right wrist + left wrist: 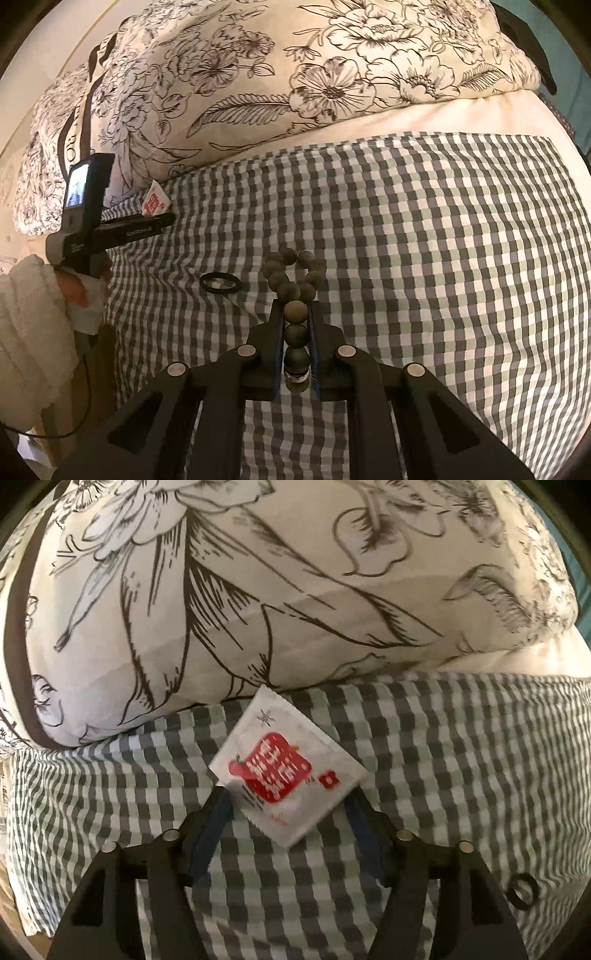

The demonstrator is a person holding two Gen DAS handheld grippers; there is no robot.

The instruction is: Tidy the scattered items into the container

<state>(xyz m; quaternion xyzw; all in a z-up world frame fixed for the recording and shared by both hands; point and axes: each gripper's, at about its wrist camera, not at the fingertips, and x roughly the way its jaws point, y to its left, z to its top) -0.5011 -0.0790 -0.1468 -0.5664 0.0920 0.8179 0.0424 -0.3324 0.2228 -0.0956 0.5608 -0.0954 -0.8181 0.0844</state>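
Dark olive bead bracelet (295, 295): gripped between the clenched right tongs (295, 314), its loop resting on the checked bedsheet (443, 258). Black ring (219, 283): just beside it. Farther off, left tongs (290, 797): released, straddling a white-and-red sachet (284, 771) near the floral pillow (258, 572).

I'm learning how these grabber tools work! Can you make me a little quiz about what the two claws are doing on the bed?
1. True or false: the right claw is shut on the bead bracelet.
2. What lies between the left claw's open fingers? A) a sock B) the white packet with a red label C) a spoon
3. Fill in: the black ring lies on the ______ cloth.

Key: 1 true; 2 B; 3 checked.
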